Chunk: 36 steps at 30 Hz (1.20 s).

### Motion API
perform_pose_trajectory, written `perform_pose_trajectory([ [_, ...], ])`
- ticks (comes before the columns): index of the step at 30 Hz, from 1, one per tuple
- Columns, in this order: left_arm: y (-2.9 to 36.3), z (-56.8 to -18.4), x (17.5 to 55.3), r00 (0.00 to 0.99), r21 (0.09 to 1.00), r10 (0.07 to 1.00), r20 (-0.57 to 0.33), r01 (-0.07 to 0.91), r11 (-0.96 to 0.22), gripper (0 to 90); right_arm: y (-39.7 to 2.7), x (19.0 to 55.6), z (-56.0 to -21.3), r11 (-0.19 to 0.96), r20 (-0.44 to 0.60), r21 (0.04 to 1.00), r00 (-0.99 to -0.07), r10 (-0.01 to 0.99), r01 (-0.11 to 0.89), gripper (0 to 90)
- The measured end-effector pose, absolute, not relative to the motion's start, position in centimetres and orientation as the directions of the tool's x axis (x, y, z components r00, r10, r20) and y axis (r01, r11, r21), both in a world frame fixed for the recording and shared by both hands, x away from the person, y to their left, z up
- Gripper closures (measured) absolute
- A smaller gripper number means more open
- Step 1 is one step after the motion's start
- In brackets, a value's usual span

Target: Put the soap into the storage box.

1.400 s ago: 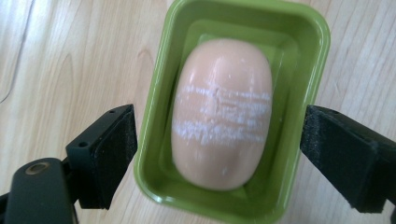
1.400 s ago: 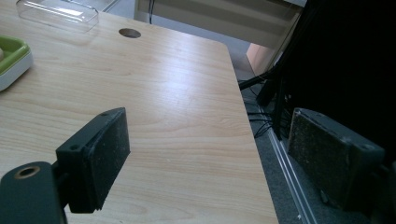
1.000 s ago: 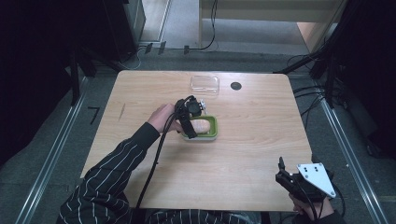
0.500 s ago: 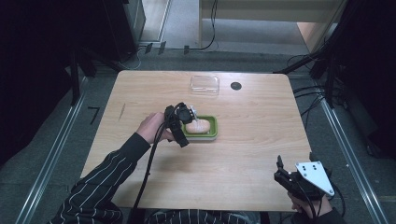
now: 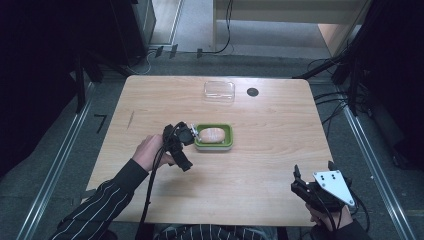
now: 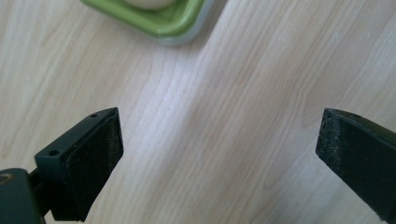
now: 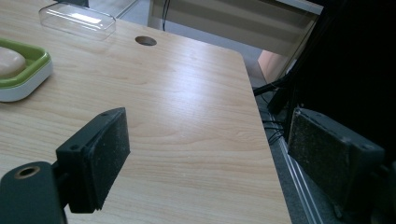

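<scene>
Left gripper view cuts off your green rectangular plastic tray (image 6: 159, 18) holding the pale oval soap (image 6: 149, 3) on the wooden counter (image 6: 233, 116), just beyond your released, empty left claw (image 6: 219, 154); no writing is legible.

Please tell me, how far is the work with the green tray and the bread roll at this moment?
Done, it seems: the bread roll lies in the green tray. In hand: nothing; the left gripper is beside the tray with jaws open and empty, and the right gripper waits open at the table's near corner. Possibly left: the clear lid lies apart on the table.
</scene>
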<state>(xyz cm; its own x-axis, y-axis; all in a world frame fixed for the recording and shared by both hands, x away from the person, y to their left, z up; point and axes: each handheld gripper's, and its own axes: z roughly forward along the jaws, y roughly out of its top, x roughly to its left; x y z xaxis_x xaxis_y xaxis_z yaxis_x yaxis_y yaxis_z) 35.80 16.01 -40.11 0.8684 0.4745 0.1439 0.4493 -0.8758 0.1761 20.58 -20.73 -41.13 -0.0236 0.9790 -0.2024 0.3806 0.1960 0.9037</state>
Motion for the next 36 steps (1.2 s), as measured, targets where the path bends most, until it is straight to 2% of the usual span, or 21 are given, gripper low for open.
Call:
perform_pose_trajectory([
  [21,19.4,-42.3,33.1,0.84,0.133,0.533,0.096,0.52,-0.844,1.2,-20.5,20.9,-41.1,0.201,-0.201,0.907,-0.038,0.979,0.371,13.6],
  [36,20.9,-43.4,32.3,0.823,0.141,0.562,0.078,0.549,-0.824,0.6,-20.5,21.0,-41.1,0.199,-0.199,0.909,-0.04,0.979,0.366,13.6],
])
